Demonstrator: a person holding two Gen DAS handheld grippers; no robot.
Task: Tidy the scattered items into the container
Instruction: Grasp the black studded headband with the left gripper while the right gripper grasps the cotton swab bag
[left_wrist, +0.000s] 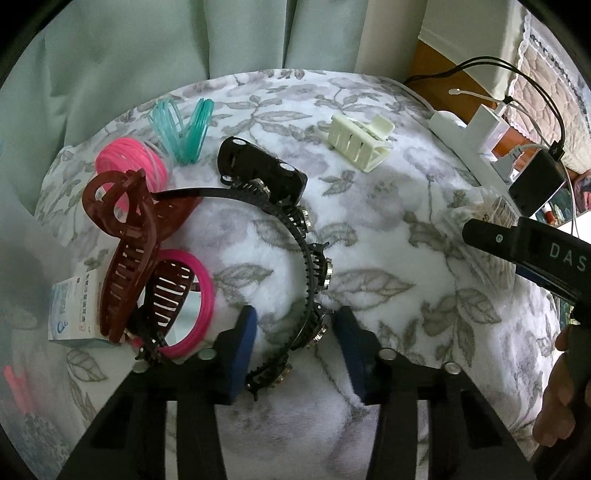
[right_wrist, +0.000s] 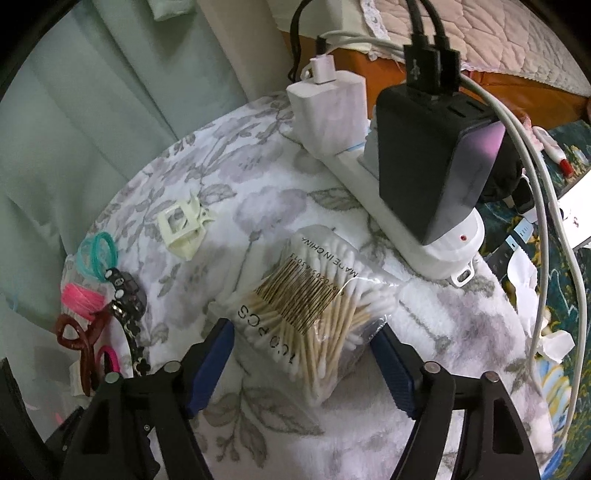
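My left gripper (left_wrist: 299, 354) is open, its blue pads (left_wrist: 243, 350) on either side of a black studded headband (left_wrist: 308, 258) that curves across the floral blanket (left_wrist: 388, 229). Left of it lie a dark red claw clip (left_wrist: 125, 251), pink hair ties (left_wrist: 201, 295) and a small box (left_wrist: 74, 314). Farther back are a black toy car (left_wrist: 258, 170), teal hair ties (left_wrist: 184, 129) and a cream claw clip (left_wrist: 360, 142). My right gripper (right_wrist: 303, 373) is open, with the near end of a bag of cotton swabs (right_wrist: 317, 302) between its pads.
A white power strip (right_wrist: 406, 229) with a black charger (right_wrist: 436, 162) and cables lies along the blanket's right side. Green curtains (left_wrist: 129, 55) hang behind. A blurred translucent surface (left_wrist: 22, 314) fills the left edge. A hand (left_wrist: 561, 398) holds the right gripper.
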